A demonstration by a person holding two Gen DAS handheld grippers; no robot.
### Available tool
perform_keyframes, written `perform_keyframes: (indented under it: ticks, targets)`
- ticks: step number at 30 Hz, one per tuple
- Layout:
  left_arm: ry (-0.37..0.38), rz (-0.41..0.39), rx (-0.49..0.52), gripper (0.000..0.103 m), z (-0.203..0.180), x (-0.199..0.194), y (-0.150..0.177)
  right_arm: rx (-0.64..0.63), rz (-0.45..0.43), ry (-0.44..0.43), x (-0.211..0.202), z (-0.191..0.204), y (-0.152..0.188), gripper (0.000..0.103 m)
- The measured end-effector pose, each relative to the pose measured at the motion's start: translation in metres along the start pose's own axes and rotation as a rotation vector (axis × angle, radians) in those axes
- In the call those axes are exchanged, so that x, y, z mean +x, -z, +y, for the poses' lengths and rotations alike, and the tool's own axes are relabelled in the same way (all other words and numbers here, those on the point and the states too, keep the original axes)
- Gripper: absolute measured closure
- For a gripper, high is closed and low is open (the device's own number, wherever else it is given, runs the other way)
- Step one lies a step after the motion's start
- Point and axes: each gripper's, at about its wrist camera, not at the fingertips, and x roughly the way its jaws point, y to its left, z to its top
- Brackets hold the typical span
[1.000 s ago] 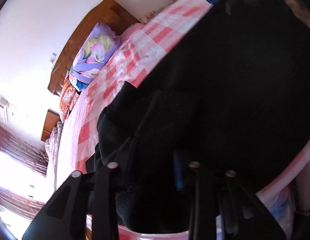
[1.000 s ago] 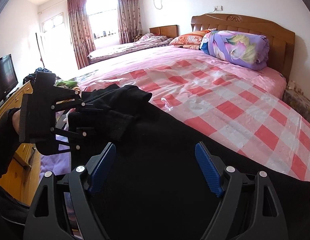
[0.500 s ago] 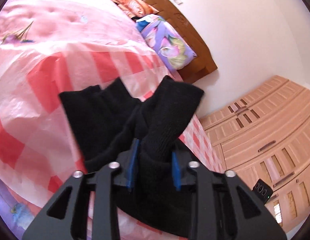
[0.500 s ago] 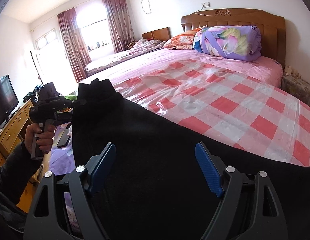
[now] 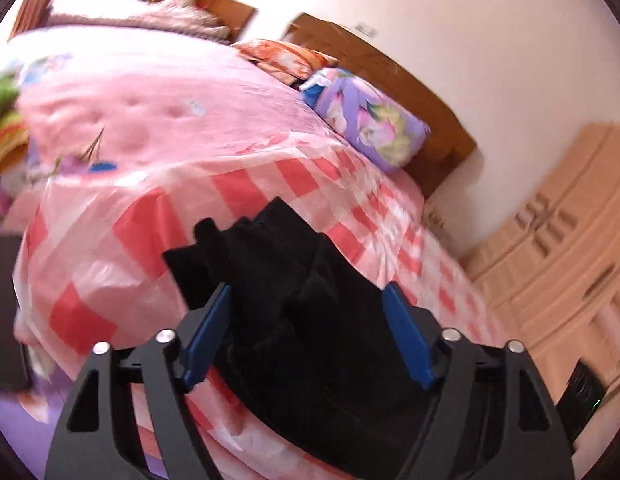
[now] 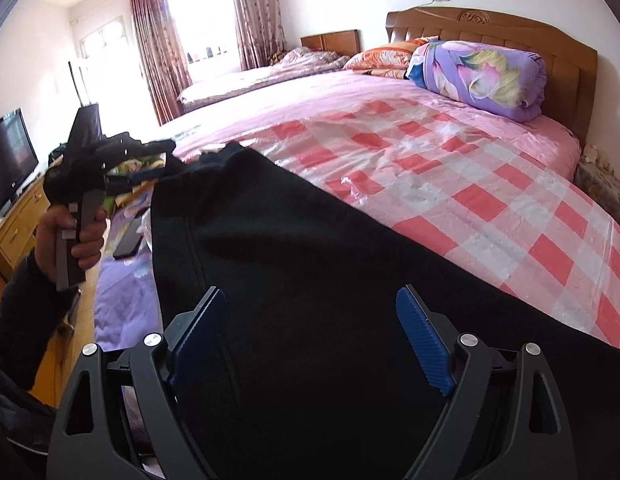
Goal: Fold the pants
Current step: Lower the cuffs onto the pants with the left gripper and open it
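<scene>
Black pants [image 6: 310, 280] on checkered bed cover [image 6: 469, 184], long axis toward 11 o'clock. Left gripper [image 5: 308, 332] opening, cuffs released between pads; right gripper [image 6: 310, 334] opening, empty, nearer waist.

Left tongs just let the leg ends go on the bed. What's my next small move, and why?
Probably draw the left tongs back clear of the black pants: their jaws are opening, the blue pads no longer pinch the cloth, and the leg ends lie on the checked sheet.

The black pants [image 6: 310, 280] run off the lower edge; motion blur possibly hides their cuffs.
</scene>
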Motion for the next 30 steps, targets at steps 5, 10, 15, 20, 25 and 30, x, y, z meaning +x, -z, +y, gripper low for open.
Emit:
perform_keyframes:
  ticks: [5, 10, 15, 20, 25, 30]
  targets:
    - [-0.155, 0.04, 0.279, 0.007, -0.042, 0.043, 0.013, -0.038, 0.144, -0.004, 0.026, 0.014, 0.013, 0.016]
    - [-0.286, -0.009, 0.245, 0.007, -0.011, 0.039, 0.025, -0.064, 0.218, 0.047, 0.031, 0.012, 0.024, 0.016]
    - [-0.472, -0.295, 0.089, 0.006, 0.014, -0.036, 0.011, -0.058, 0.183, 0.076, 0.012, 0.014, 0.026, 0.016]
    - [-0.247, -0.246, 0.303, 0.005, -0.037, -0.045, 0.017, -0.018, 0.125, 0.016, 0.004, 0.031, 0.02, 0.016]
    - [-0.203, -0.003, 0.582, 0.004, -0.091, 0.029, 0.052, -0.019, 0.193, 0.059, 0.021, 0.036, 0.021, 0.016]
    - [-0.154, 0.147, 0.645, 0.004, -0.131, 0.082, 0.045, 0.024, 0.204, 0.106, 0.027, 0.011, 0.008, 0.016]
